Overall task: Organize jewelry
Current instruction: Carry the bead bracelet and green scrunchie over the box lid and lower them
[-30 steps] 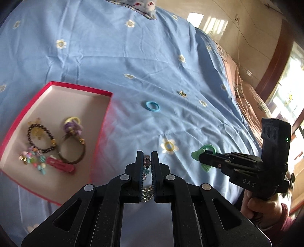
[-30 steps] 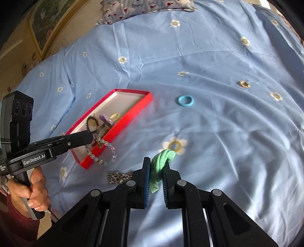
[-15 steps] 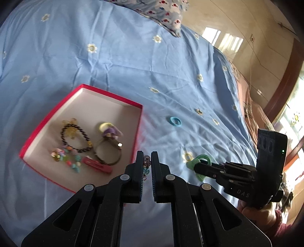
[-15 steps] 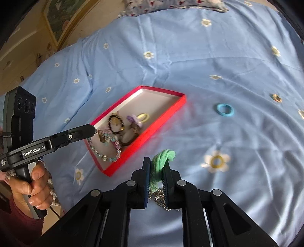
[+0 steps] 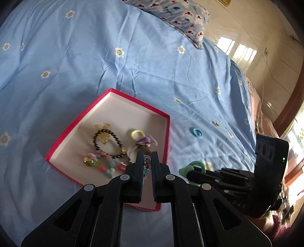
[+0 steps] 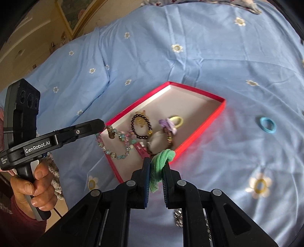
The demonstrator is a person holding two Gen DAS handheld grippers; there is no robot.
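A red-rimmed box (image 5: pixel 167 131) (image 6: pixel 218 112) lies on the blue bedspread with several pieces inside: a dark bead bracelet (image 5: pixel 108 144) (image 6: pixel 141 127), a yellow hair tie (image 5: pixel 135 134) (image 6: pixel 177 120), a purple-flower tie (image 6: pixel 168 125). My left gripper (image 5: pixel 147 161) is shut on a pastel bead bracelet (image 6: pixel 112 146) and holds it over the box's near end. My right gripper (image 6: pixel 156 165) is shut on a green hair tie (image 6: pixel 161 157) (image 5: pixel 195 165), just at the box's near right rim.
A blue ring-shaped hair tie (image 5: pixel 196 132) (image 6: pixel 267 124) lies on the bedspread right of the box. A silvery chain (image 6: pixel 177 216) lies on the bed under my right gripper. A patterned pillow (image 5: pixel 176 13) is at the far end. The bed's edge is on the right.
Both grippers have moved toward the box with their items. The bead bracelet now hangs over the box's near end and the green tie has reached the box's rim.
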